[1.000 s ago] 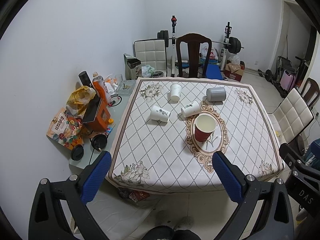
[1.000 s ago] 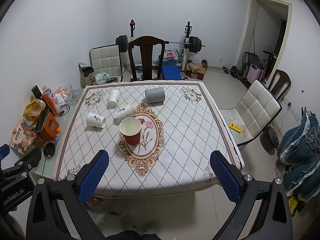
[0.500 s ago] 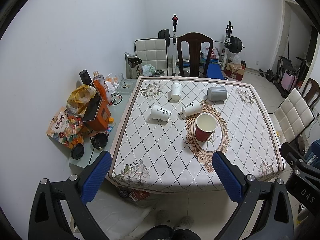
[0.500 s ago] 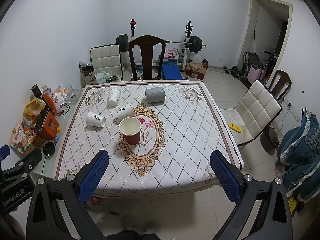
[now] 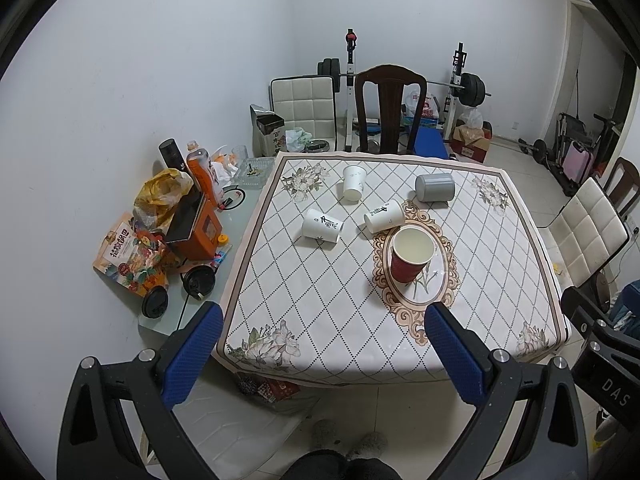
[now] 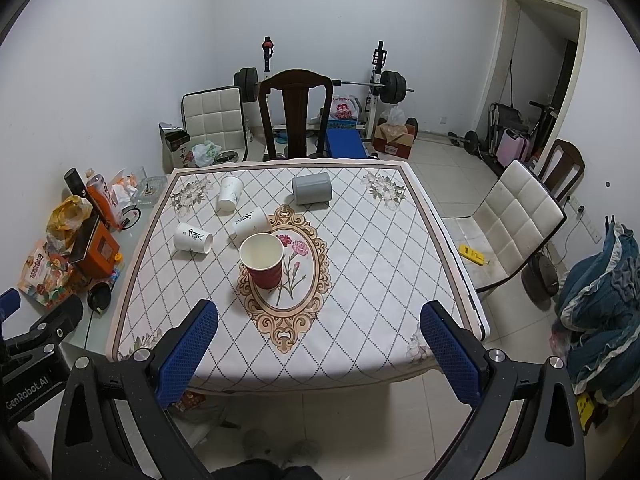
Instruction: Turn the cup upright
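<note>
A red paper cup (image 5: pixel 411 255) (image 6: pixel 263 259) stands upright on the table's oval medallion. Three white paper cups lie on their sides: one at the left (image 5: pixel 321 225) (image 6: pixel 192 237), one just behind the red cup (image 5: pixel 383 216) (image 6: pixel 251 221), one further back (image 5: pixel 353 183) (image 6: pixel 229 193). A grey cup (image 5: pixel 435 187) (image 6: pixel 312 188) lies on its side at the back. My left gripper (image 5: pixel 324 344) is open and empty, held off the table's near edge. My right gripper (image 6: pixel 319 340) is open and empty, also short of the near edge.
The table (image 5: pixel 280 320) (image 6: pixel 360 344) has a diamond-pattern cloth. A side shelf at the left holds snack bags, a bottle (image 5: pixel 202 174) and headphones (image 5: pixel 198 282). A dark wooden chair (image 6: pixel 296 116) stands behind the table, a white chair (image 6: pixel 516 216) at the right.
Both views have shifted very slightly; the table sits a touch lower in the frames. The cups have not moved and both grippers stay open.
</note>
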Demonstrator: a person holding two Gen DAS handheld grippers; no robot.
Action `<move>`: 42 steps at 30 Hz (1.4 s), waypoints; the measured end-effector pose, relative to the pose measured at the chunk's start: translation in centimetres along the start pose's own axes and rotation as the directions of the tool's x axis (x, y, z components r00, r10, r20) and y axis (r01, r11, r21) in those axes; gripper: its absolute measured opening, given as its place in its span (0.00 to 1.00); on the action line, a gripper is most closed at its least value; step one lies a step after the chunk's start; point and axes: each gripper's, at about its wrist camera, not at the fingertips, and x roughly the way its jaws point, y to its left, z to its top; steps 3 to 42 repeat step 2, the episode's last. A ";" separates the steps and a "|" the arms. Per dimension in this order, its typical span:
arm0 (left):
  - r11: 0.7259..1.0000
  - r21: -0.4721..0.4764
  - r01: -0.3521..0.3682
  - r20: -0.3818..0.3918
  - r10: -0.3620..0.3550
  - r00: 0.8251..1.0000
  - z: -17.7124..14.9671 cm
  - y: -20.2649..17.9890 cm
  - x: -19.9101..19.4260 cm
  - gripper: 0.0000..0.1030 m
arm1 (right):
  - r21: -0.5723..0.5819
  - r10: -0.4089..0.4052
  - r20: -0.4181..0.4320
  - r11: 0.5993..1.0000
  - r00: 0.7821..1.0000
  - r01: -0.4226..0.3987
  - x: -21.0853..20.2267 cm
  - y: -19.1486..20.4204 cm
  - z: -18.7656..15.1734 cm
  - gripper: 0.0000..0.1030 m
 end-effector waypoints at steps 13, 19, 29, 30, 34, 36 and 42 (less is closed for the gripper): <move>1.000 0.000 0.002 -0.003 -0.002 1.000 -0.1 -0.1 0.1 1.00 | 0.002 0.002 -0.002 1.000 1.000 -0.002 0.0 0.0 0.0 0.99; 1.000 0.000 0.002 -0.003 -0.002 1.000 -0.1 -0.1 0.1 1.00 | 0.002 0.002 -0.002 1.000 1.000 -0.002 0.0 0.0 0.0 0.99; 1.000 0.000 0.002 -0.003 -0.002 1.000 -0.1 -0.1 0.1 1.00 | 0.002 0.002 -0.002 1.000 1.000 -0.002 0.0 0.0 0.0 0.99; 1.000 0.000 0.002 -0.003 -0.002 1.000 -0.1 -0.1 0.1 1.00 | 0.002 0.002 -0.002 1.000 1.000 -0.002 0.0 0.0 0.0 0.99; 1.000 0.000 0.002 -0.003 -0.002 1.000 -0.1 -0.1 0.1 1.00 | 0.002 0.002 -0.002 1.000 1.000 -0.002 0.0 0.0 0.0 0.99; 1.000 0.000 0.002 -0.003 -0.002 1.000 -0.1 -0.1 0.1 1.00 | 0.002 0.002 -0.002 1.000 1.000 -0.002 0.0 0.0 0.0 0.99; 1.000 0.000 0.002 -0.003 -0.002 1.000 -0.1 -0.1 0.1 1.00 | 0.002 0.002 -0.002 1.000 1.000 -0.002 0.0 0.0 0.0 0.99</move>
